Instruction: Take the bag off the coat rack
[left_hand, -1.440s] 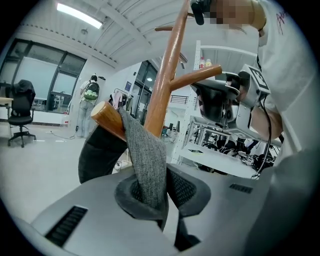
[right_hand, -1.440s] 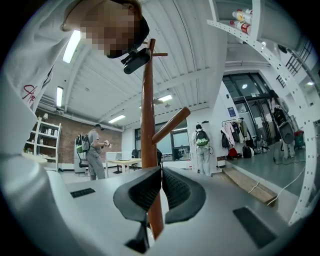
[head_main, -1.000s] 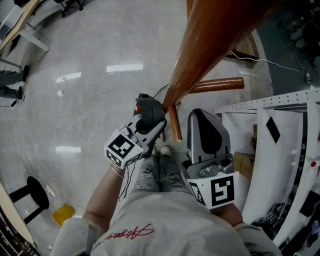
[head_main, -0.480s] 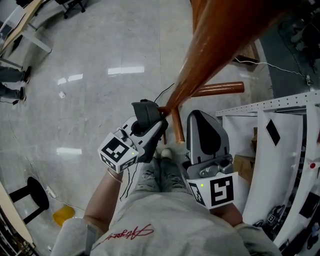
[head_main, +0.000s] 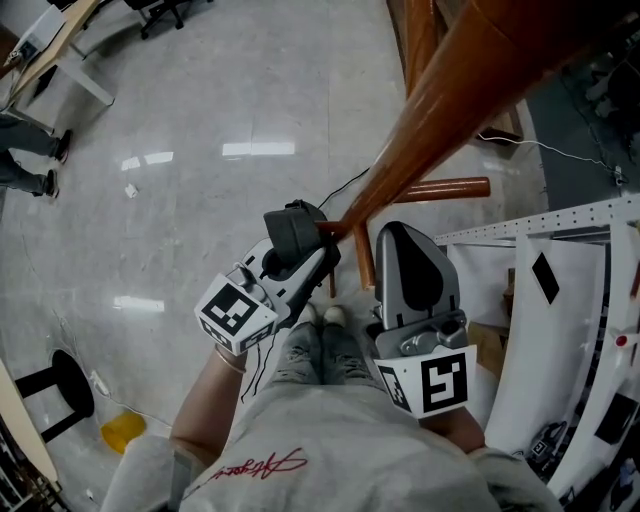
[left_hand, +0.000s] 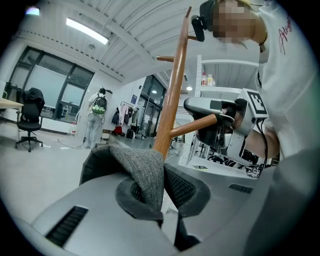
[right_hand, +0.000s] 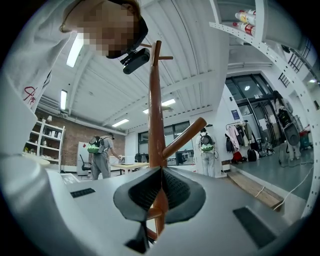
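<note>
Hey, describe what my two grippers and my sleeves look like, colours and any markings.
The left gripper and the right gripper have smooth grey plastic shells tapering to jaws lined with dark ribbed pads. Each carries a white cube with black square markers. A thin black cable hangs by the left one. You wear a pale short-sleeved top with red script lettering.

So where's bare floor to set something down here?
The grey floor left of the coat rack is nearly bare, between the desk top left and the black stool bottom left. Right is crowded: rack legs, a cable, the white shelf frame.
</note>
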